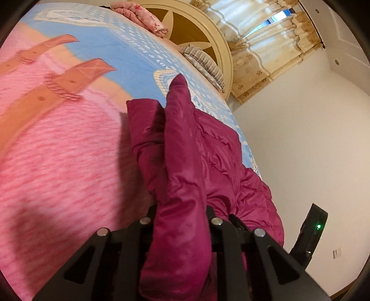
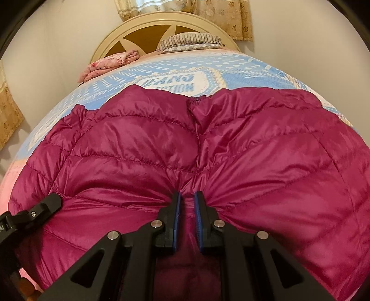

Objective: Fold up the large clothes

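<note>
A magenta quilted puffer jacket [image 2: 138, 143] lies spread across the bed. My right gripper [image 2: 187, 196] is shut on the jacket, its blue pads [image 2: 177, 215] pinching a gathered fold at the near hem. In the left wrist view a ridge of the same jacket [image 1: 182, 143] stands up between the fingers of my left gripper [image 1: 182, 208]. The jaws are closed on it and the cloth hides the fingertips. The left gripper [image 2: 52, 202] also shows in the right wrist view, at the jacket's left edge.
The bed carries a pink and blue printed blanket [image 1: 57, 150]. A round cream headboard [image 2: 161, 20], a striped pillow [image 2: 189, 41] and a folded pink floral cloth [image 2: 108, 62] are at the far end. Curtains [image 1: 266, 46] and a white wall stand beyond the bed.
</note>
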Demonstrator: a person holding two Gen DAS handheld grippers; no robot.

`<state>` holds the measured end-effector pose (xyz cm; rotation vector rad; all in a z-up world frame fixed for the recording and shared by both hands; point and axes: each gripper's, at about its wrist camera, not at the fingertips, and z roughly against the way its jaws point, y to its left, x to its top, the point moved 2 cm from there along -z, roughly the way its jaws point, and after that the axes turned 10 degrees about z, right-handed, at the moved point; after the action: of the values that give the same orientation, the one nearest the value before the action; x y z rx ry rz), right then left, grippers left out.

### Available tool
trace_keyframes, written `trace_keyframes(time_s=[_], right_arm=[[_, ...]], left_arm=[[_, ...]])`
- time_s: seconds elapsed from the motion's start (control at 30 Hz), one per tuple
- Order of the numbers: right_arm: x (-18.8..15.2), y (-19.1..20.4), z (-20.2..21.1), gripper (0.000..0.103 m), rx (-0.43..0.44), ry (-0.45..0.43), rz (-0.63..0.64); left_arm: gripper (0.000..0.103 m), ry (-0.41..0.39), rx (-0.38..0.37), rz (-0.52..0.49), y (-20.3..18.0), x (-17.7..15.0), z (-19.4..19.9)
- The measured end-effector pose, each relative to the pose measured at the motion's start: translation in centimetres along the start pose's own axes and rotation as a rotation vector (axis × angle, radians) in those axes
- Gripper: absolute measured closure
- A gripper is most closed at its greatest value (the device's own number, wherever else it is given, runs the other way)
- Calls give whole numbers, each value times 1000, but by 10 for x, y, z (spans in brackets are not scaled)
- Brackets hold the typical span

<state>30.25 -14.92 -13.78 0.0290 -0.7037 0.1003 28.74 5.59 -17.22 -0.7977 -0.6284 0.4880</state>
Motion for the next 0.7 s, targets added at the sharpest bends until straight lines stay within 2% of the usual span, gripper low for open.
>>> trace_keyframes(time_s=[0.17, 0.37, 0.43, 0.47, 0.6, 0.63, 0.7], right_arm=[[-14, 51, 14, 92, 19, -2, 57], [-29, 121, 31, 92, 106, 1, 122], [-32, 142, 34, 92, 117, -9, 160], [-34, 152, 35, 92, 117, -18, 182], [-37, 167, 34, 92, 83, -42, 243], [-36, 165, 34, 92, 101, -36, 237], [-32, 153, 38, 92, 174, -17, 193]], left_arm=[[84, -38, 17, 37, 28, 3, 45], [84, -104, 79, 75, 64, 8, 103], [81, -126, 106, 87, 77, 8, 114], [77, -135, 116, 94, 82, 7, 117], [51, -171, 159, 110, 95, 5, 122], [50, -179, 155, 106, 95, 3, 124], [41, -186, 160, 93, 94, -1, 130]])
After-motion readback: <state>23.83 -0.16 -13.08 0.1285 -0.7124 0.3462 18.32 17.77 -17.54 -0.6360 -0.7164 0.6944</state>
